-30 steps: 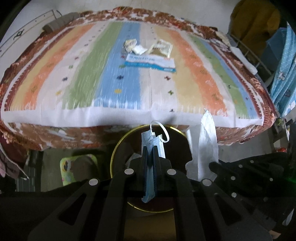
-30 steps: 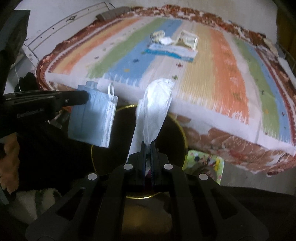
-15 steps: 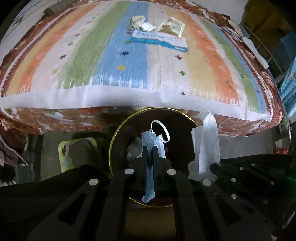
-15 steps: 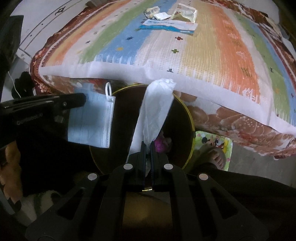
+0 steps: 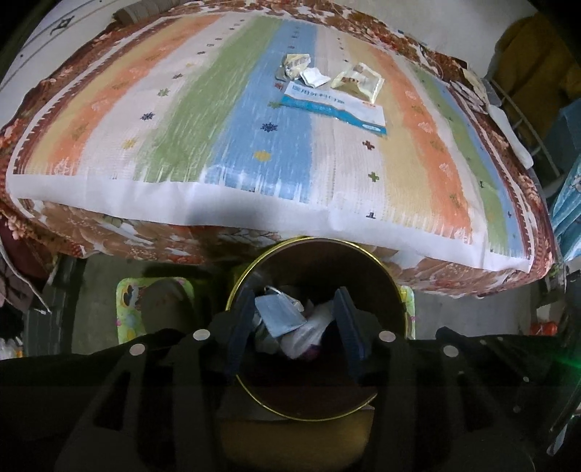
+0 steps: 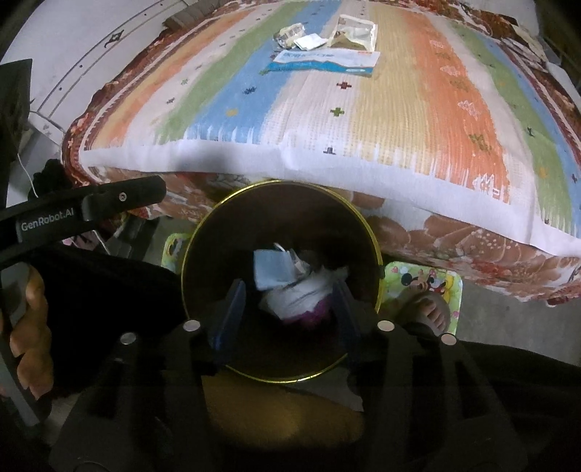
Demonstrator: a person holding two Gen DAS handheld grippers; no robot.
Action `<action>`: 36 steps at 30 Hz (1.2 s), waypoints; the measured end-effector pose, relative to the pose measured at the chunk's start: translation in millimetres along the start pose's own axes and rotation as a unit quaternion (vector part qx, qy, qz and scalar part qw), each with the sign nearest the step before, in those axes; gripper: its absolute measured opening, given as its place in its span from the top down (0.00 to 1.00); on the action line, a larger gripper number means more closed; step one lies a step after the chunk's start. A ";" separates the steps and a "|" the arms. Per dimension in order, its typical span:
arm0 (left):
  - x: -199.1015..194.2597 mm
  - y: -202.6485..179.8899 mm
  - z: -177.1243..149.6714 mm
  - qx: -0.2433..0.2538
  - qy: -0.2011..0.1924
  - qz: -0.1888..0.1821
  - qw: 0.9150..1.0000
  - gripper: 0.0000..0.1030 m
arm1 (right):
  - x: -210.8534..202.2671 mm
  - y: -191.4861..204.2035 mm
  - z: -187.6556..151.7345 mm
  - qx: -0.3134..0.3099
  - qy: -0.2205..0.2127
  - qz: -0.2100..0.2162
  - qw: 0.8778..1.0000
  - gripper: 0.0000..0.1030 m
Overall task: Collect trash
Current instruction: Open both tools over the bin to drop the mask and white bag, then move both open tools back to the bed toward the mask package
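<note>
A round dark bin with a gold rim [image 5: 239,287] [image 6: 189,247] stands on the floor against the bed's near edge. Inside it lie a blue face mask [image 5: 281,314] [image 6: 270,270] and a white tissue [image 5: 308,332] [image 6: 305,296] on other rubbish. My left gripper [image 5: 295,328] is open and empty above the bin. My right gripper [image 6: 288,312] is open and empty above the bin too. Far back on the bed lie a white-and-blue mask packet [image 5: 336,105] [image 6: 323,60], a yellowish wrapper [image 5: 357,80] [image 6: 352,32] and small crumpled wrappers [image 5: 303,70] [image 6: 297,36].
The bed is covered by a striped blanket [image 5: 181,119] [image 6: 435,109]. A cartoon-print mat [image 5: 125,319] [image 6: 432,283] lies on the floor beside the bin, with a bare foot [image 6: 430,312] on it. The other hand-held gripper [image 6: 83,214] reaches in from the left.
Both grippers opened over the bin. The blue mask dropped from the left one and the white tissue from the right one; both now lie inside the bin.
</note>
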State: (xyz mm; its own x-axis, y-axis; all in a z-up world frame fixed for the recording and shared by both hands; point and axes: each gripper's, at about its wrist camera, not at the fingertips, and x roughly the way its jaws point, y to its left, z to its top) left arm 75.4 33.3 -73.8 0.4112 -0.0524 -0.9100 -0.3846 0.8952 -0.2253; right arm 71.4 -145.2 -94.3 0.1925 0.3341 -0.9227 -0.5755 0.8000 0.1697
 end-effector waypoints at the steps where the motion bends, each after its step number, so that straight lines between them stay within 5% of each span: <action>1: -0.6 1.0 0.6 -0.003 -0.001 -0.005 1.000 0.48 | -1.7 -0.3 0.3 0.000 -0.004 0.002 1.000 0.50; 7: -5.0 16.0 11.9 -0.054 -0.012 -0.049 0.997 0.34 | -14.2 -7.5 12.3 0.012 -0.029 0.019 0.999 0.39; 21: -13.3 19.7 76.0 -0.053 -0.068 -0.032 0.996 0.08 | -44.7 -34.0 78.8 0.017 -0.095 0.003 0.995 0.09; 36: 1.3 -5.1 135.2 0.012 -0.075 -0.015 0.997 0.06 | -31.1 -74.5 154.0 0.046 -0.096 -0.003 0.994 0.09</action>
State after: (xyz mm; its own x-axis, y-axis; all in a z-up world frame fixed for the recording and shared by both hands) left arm 189.7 88.5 -26.8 0.5413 -0.0137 -0.8407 -0.3513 0.9047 -0.2409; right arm 230.7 -138.5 -25.0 0.3496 0.4105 -0.8422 -0.5008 0.8416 0.2023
